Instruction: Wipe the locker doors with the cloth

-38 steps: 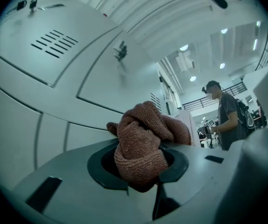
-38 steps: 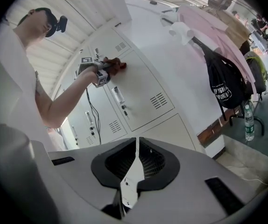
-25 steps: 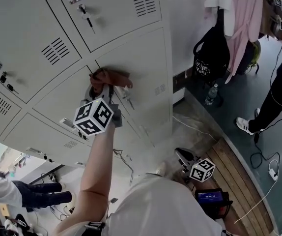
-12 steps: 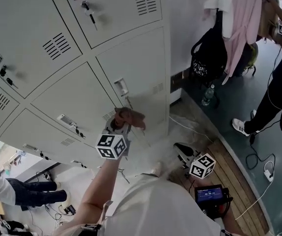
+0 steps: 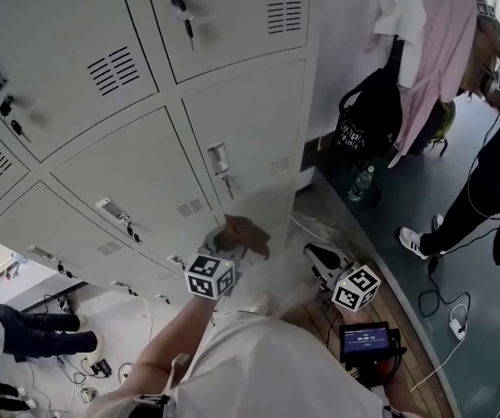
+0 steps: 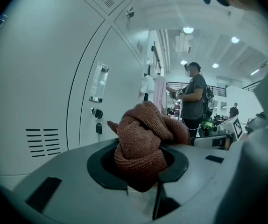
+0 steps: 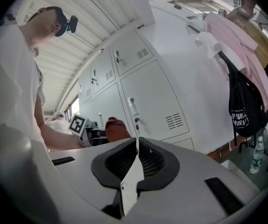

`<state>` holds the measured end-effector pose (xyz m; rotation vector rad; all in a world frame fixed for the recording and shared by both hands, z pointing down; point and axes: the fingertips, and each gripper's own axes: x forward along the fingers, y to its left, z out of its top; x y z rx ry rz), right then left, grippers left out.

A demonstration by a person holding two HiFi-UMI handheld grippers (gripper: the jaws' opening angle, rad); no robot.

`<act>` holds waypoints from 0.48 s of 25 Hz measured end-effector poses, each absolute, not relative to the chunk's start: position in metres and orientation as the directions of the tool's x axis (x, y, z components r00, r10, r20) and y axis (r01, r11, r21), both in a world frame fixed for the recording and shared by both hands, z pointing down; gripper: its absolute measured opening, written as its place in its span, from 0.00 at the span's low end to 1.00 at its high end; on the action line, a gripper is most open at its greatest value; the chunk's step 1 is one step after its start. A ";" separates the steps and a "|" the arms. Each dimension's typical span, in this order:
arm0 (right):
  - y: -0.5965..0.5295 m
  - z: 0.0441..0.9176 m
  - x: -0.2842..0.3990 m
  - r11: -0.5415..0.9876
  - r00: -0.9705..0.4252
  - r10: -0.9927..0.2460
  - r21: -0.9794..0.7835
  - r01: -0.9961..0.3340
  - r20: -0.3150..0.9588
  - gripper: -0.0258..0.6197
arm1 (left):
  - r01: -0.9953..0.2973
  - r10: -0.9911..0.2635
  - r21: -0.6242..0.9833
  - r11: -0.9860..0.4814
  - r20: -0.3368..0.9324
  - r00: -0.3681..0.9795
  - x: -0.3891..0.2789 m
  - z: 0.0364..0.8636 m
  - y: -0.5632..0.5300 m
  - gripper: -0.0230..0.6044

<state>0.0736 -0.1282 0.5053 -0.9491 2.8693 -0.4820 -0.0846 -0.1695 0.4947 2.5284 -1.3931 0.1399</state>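
Observation:
A bunched reddish-brown cloth [image 5: 245,234] sits in my left gripper [image 5: 229,251], which is shut on it low against the bottom right locker door [image 5: 252,138]. In the left gripper view the cloth [image 6: 145,141] fills the space between the jaws, beside the door's handle and key [image 6: 96,120]. My right gripper [image 5: 324,266] hangs lower and to the right, away from the lockers, shut with nothing in it. Its own view shows the jaws pressed together [image 7: 136,160] and the cloth [image 7: 116,129] at a distance to the left.
Grey locker doors [image 5: 84,68] with vents and keys fill the left. A black backpack [image 5: 370,116] and pale clothes [image 5: 442,50] hang right of the lockers, with a bottle [image 5: 357,184] below. Another person [image 5: 485,172] stands at right. Cables [image 5: 446,325] and a small screen [image 5: 368,340] lie on the floor.
My left gripper has slid the cloth down the lower right locker door, from near its top to below the handle. The right gripper has stayed low.

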 end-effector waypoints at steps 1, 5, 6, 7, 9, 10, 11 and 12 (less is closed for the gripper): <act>-0.129 0.506 0.072 0.758 -0.805 -0.592 -0.323 -0.567 0.022 0.08 | -0.841 -0.816 0.174 -0.512 0.208 0.539 -0.085 0.496 -0.170 0.22; -0.132 0.508 0.067 0.765 -0.814 -0.581 -0.327 -0.554 0.020 0.09 | -0.838 -0.807 0.179 -0.516 0.226 0.545 -0.083 0.501 -0.173 0.22; -0.132 0.508 0.066 0.769 -0.817 -0.576 -0.328 -0.549 0.018 0.09 | -0.837 -0.805 0.180 -0.517 0.231 0.547 -0.082 0.503 -0.173 0.22; -0.133 0.508 0.064 0.771 -0.820 -0.572 -0.329 -0.545 0.016 0.09 | -0.836 -0.803 0.181 -0.518 0.235 0.548 -0.081 0.504 -0.174 0.22; -0.134 0.508 0.063 0.775 -0.824 -0.567 -0.330 -0.538 0.013 0.09 | -0.835 -0.800 0.184 -0.518 0.241 0.549 -0.080 0.505 -0.175 0.22; -0.135 0.508 0.063 0.777 -0.825 -0.564 -0.329 -0.536 0.012 0.09 | -0.835 -0.799 0.186 -0.518 0.243 0.550 -0.079 0.506 -0.176 0.22; -0.136 0.508 0.063 0.779 -0.827 -0.562 -0.329 -0.534 0.011 0.09 | -0.834 -0.798 0.187 -0.518 0.244 0.551 -0.078 0.507 -0.177 0.22; -0.137 0.509 0.063 0.780 -0.828 -0.561 -0.329 -0.533 0.011 0.09 | -0.834 -0.797 0.188 -0.519 0.246 0.551 -0.077 0.507 -0.177 0.22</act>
